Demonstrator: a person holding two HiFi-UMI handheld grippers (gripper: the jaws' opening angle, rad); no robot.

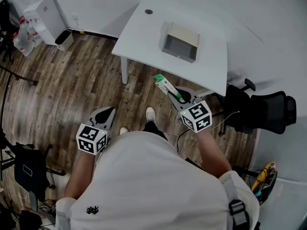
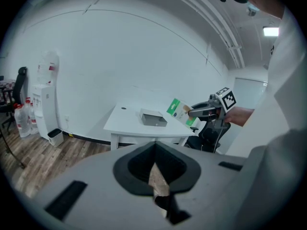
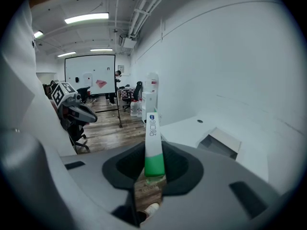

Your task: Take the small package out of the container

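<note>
A small green-and-white package [image 1: 165, 86] sticks out of my right gripper [image 1: 178, 96], which is shut on its green end, in the air over the floor in front of the table. The right gripper view shows the package [image 3: 153, 145] edge-on between the jaws. In the left gripper view the package [image 2: 180, 110] is held off the table's right end. The grey open container [image 1: 181, 43] stands on the white table [image 1: 144, 32], apart from both grippers. My left gripper [image 1: 106, 113] hangs low at the left over the wood floor, jaws together with nothing in them.
A black office chair [image 1: 261, 109] stands right of the table. At the far left are a white water dispenser [image 1: 45, 11], water bottles and a small bin [image 1: 64, 40]. A black stand [image 1: 26, 169] sits near my left side.
</note>
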